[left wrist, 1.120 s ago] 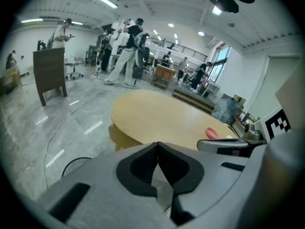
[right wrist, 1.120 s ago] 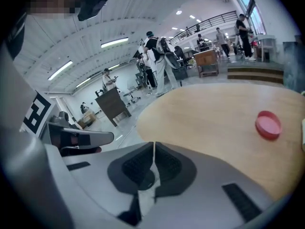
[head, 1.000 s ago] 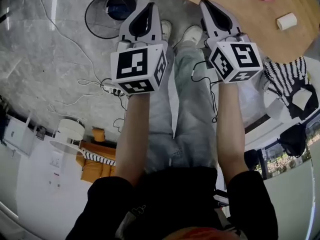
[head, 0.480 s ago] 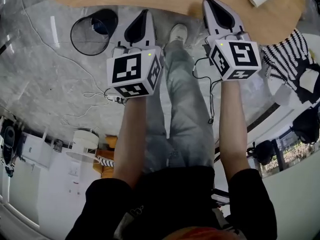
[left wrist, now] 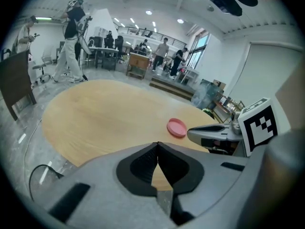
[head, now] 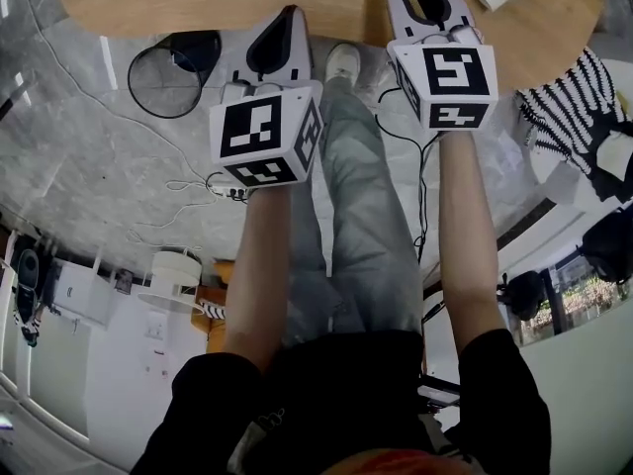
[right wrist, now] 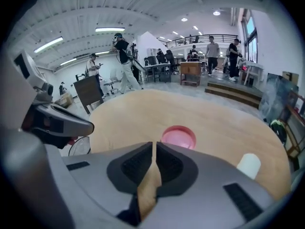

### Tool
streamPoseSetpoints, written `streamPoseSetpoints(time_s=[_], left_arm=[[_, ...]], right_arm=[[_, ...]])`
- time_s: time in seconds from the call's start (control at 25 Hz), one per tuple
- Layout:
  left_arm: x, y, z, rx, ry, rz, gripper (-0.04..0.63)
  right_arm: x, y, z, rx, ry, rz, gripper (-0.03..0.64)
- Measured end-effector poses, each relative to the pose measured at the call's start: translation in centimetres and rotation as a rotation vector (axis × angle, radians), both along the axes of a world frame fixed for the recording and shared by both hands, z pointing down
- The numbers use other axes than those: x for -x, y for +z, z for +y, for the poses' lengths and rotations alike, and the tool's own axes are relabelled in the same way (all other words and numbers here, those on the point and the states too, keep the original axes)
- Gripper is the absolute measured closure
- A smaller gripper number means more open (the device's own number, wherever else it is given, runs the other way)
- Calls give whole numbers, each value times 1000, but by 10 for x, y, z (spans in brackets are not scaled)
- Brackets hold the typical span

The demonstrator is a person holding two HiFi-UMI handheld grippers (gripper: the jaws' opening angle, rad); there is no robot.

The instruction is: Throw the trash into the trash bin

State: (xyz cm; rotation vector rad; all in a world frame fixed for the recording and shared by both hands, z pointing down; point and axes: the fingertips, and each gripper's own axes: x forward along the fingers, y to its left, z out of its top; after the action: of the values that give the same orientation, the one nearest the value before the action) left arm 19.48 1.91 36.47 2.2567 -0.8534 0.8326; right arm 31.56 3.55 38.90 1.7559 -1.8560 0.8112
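Both pairs of jaws closed tip to tip, empty: left gripper (left wrist: 157,146), right gripper (right wrist: 154,145); pink disc (right wrist: 178,136) on bench (right wrist: 224,128) just beyond right jaws.

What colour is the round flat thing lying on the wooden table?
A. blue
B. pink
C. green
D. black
B: the round flat thing lying on the wooden table looks pink in both gripper views.
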Motion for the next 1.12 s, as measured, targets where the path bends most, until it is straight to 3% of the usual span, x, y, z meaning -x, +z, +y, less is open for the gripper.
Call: streamPoseSetpoints(time_s=[0.28,0.76,1.12], left_arm=[[-14,5,-6,-2,-20,-1,588],[1,12,-1,8,-73,-11,588],[21,2,-5,-7,-100,-5,588]], right_arm=[[-9,23,-17,73,-154,168,598],[-13,50,-26,189,-370,376,598],[-7,59,-26,281,-424,418,600]])
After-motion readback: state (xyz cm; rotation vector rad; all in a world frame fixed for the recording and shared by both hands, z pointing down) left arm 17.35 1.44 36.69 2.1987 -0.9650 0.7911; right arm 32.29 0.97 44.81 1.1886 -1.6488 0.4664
